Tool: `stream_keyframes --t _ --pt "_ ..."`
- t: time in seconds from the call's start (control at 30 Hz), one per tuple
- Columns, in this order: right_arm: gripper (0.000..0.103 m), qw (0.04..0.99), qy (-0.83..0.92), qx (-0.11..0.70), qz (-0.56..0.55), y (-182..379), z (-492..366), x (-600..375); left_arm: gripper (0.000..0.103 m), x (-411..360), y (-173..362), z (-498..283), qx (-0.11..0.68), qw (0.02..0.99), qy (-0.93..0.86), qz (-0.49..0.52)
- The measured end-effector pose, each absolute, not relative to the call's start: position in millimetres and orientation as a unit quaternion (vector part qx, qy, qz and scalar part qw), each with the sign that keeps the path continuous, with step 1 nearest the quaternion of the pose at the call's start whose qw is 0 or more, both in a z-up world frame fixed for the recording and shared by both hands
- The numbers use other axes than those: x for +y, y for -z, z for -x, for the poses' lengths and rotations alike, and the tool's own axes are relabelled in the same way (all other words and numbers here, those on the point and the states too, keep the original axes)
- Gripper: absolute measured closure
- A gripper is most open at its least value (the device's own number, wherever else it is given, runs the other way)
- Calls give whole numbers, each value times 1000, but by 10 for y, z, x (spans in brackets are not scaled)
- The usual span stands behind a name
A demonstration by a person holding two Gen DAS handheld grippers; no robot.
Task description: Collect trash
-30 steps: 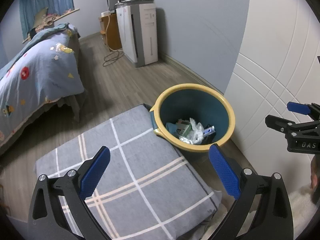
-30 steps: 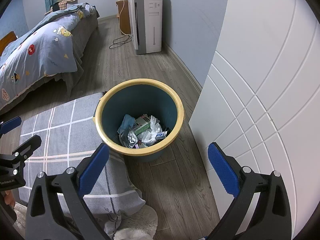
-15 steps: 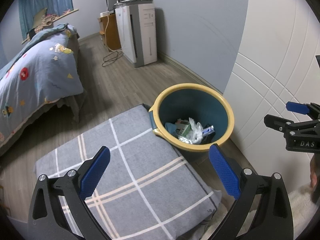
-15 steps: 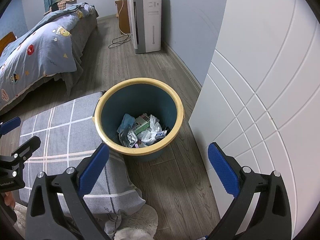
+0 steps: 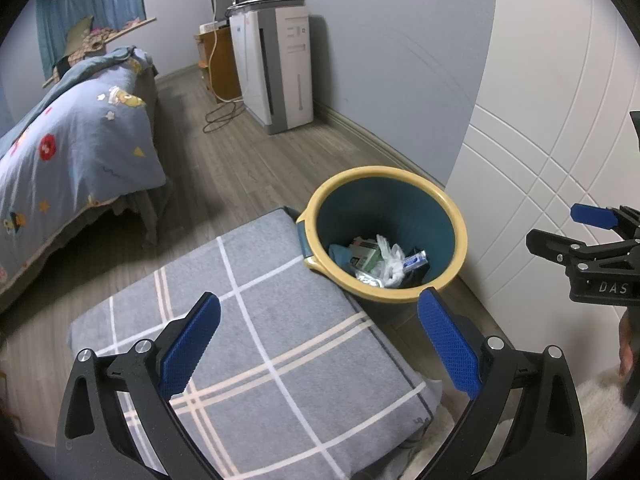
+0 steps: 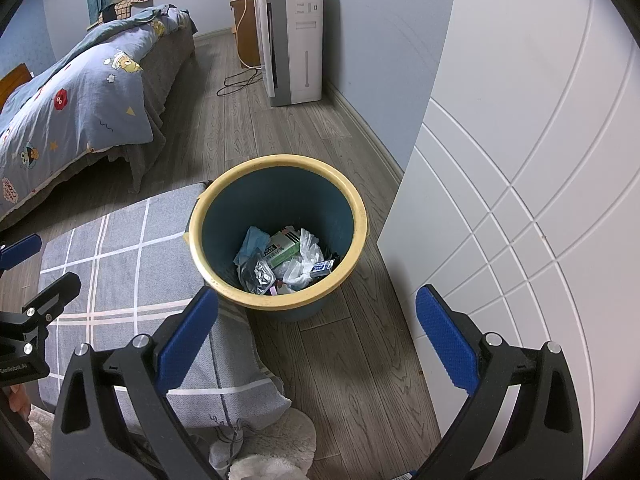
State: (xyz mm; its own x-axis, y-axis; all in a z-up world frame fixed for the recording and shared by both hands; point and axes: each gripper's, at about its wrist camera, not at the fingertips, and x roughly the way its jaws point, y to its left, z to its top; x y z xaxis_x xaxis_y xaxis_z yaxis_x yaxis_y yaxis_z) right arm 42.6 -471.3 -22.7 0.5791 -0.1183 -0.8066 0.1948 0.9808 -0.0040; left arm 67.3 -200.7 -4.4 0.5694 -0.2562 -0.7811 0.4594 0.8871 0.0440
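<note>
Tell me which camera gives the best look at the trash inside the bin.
The right wrist view. It looks almost straight down into the bin, so the trash, a box, crumpled plastic and a foil wrapper, lies open. The left wrist view sees the bin at a slant, and the near rim hides part of the trash.

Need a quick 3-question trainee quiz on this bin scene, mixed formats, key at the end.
1. True or false: the bin is empty.
2. Multiple choice: what touches the bin's left side in the right wrist view? A) the bed B) the plaid cushion C) the white appliance
3. Fill in: both the left tongs and the right tongs are ____ and hold nothing.

Key:
1. False. Trash lies at the bottom: a green box, white plastic and a foil wrapper.
2. B
3. open
</note>
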Motion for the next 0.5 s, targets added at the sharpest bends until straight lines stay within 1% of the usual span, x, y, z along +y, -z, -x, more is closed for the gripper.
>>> stream_keyframes --t 0.5 --pt "6 888 88 450 -42 221 -433 -4721 5 -2010 43 -666 419 877 205 -120"
